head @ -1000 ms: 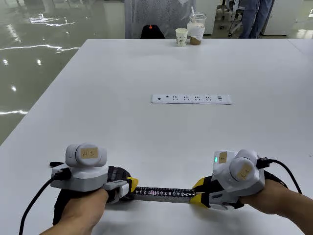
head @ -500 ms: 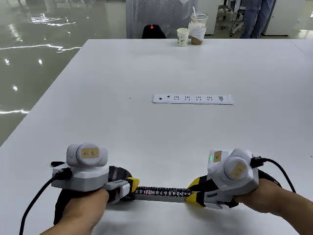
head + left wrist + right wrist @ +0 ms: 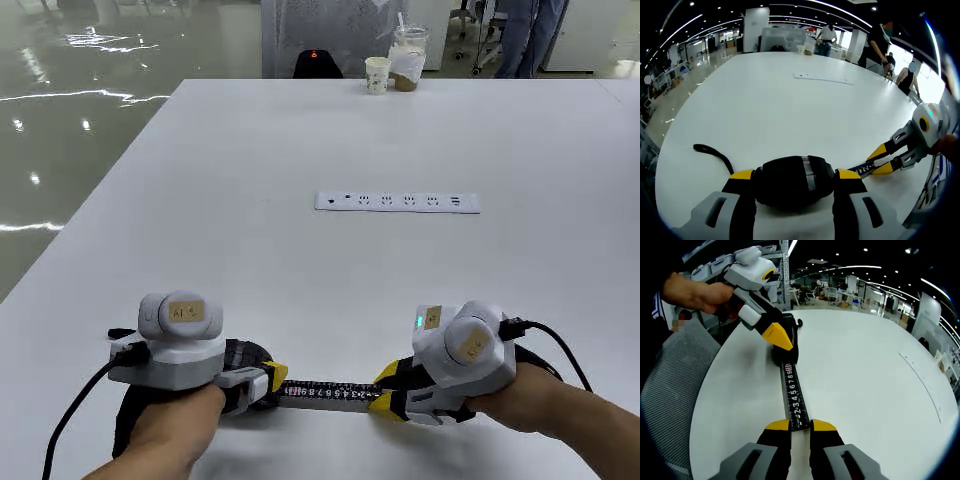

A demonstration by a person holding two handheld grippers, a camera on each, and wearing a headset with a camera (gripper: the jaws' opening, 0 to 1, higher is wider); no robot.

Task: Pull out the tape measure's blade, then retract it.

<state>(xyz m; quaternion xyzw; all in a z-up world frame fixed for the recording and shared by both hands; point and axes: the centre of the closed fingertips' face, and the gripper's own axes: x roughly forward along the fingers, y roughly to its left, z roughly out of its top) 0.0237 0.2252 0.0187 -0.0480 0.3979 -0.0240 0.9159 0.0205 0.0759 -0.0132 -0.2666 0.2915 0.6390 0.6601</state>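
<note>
Near the front edge of the white surface (image 3: 300, 270), the left gripper (image 3: 796, 176) has its yellow-tipped fingers (image 3: 742, 176) clamped on either side of the black tape measure (image 3: 790, 184), which takes up the whole gap between them. The left gripper view shows the casing's rounded back with a grey band, and a black wrist strap (image 3: 715, 152) curling off to the left on the surface. In the head view the gripper's white body hides most of the casing.

From the casing the blade (image 3: 794, 397) runs rightward, low over the surface and parallel to the front edge; whether it touches the surface cannot be told. The right gripper view shows its markings most plainly: white numerals on a dark strip, with a red patch close to the casing's mouth.

At the blade's free end the right gripper (image 3: 800, 426) has its fingers set almost together, pinching the tip between them. The head view shows a hand around each gripper, a cable trailing from each, and a green light on the right gripper's body.

Farther back, toward the middle of the surface, lies a white power strip (image 3: 397, 202). At the far edge stand a paper cup (image 3: 377, 74) and, just beside it on the right, a clear drink cup (image 3: 407, 55) with a straw.
</note>
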